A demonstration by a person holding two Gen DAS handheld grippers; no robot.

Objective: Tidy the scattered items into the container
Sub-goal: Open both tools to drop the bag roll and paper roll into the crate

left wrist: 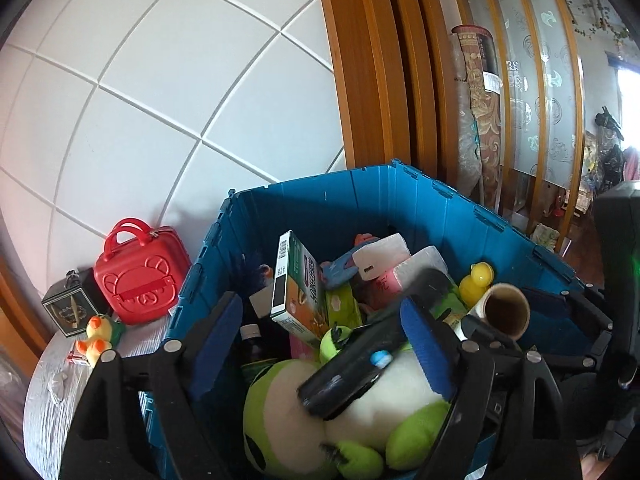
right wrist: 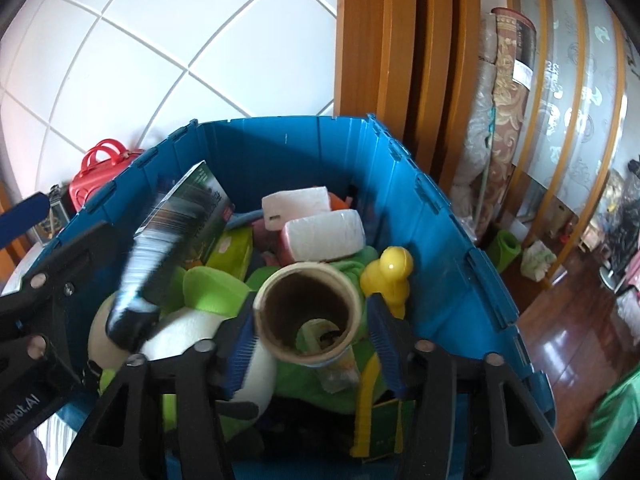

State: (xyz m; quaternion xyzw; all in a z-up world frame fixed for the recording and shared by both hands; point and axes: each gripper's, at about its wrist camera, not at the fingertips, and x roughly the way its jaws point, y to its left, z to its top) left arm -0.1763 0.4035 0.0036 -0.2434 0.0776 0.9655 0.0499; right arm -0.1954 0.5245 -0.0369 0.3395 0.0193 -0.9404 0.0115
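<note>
A blue crate (left wrist: 320, 196) (right wrist: 280, 140) holds a green-and-white plush (left wrist: 380, 420), a green carton (left wrist: 296, 292), white packs (right wrist: 320, 236) and a yellow duck (right wrist: 390, 276). My left gripper (left wrist: 320, 304) stands open over the crate. A black cylinder (left wrist: 352, 364) lies loose on the plush between its fingers and looks blurred in the right wrist view (right wrist: 140, 280). My right gripper (right wrist: 312, 312) is open around a cardboard tube (right wrist: 308, 312) (left wrist: 504, 312), with a gap at the right pad. Left of the crate stand a red case (left wrist: 140, 276), a black box (left wrist: 72, 312) and a small duck toy (left wrist: 96, 336).
The crate sits on a pale tabletop (left wrist: 52, 400) against a white tiled wall (left wrist: 160, 80). Behind it are a wooden door frame (left wrist: 360, 60) and a rolled carpet (left wrist: 480, 120). To the right is shiny wooden floor (right wrist: 580, 340).
</note>
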